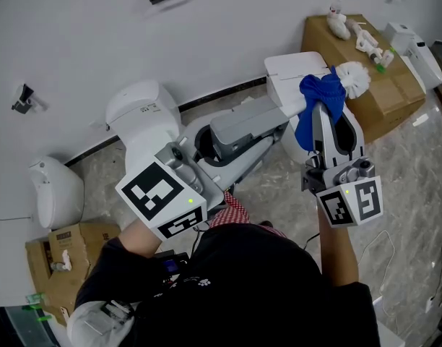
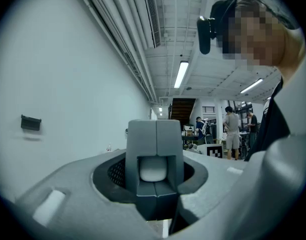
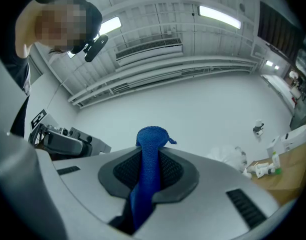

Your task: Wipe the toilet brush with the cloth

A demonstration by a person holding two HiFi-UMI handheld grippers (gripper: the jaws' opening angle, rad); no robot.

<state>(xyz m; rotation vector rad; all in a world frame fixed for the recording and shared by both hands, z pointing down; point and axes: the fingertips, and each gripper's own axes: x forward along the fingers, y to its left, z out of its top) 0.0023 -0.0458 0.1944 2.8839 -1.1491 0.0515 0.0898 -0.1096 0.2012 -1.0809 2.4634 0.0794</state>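
Note:
The toilet brush shows its white bristle head (image 1: 356,78) at the upper right, and faintly (image 3: 226,159) beyond the right jaws. Its grey handle (image 1: 237,126) (image 2: 155,154) sits between the jaws of my left gripper (image 1: 258,131) (image 2: 155,170), which is shut on it. My right gripper (image 1: 326,114) (image 3: 150,160) is shut on a blue cloth (image 1: 321,101) (image 3: 149,164). The cloth bunches out past the fingertips, right beside the bristle head. The shaft between handle and bristles is hidden behind cloth and gripper.
A white toilet (image 1: 140,109) stands by the wall behind the left gripper. A cardboard box (image 1: 383,92) with small white items is at the right, and another box (image 1: 58,255) at the lower left. A white rounded fixture (image 1: 55,190) sits at the left. People stand far off (image 2: 233,131).

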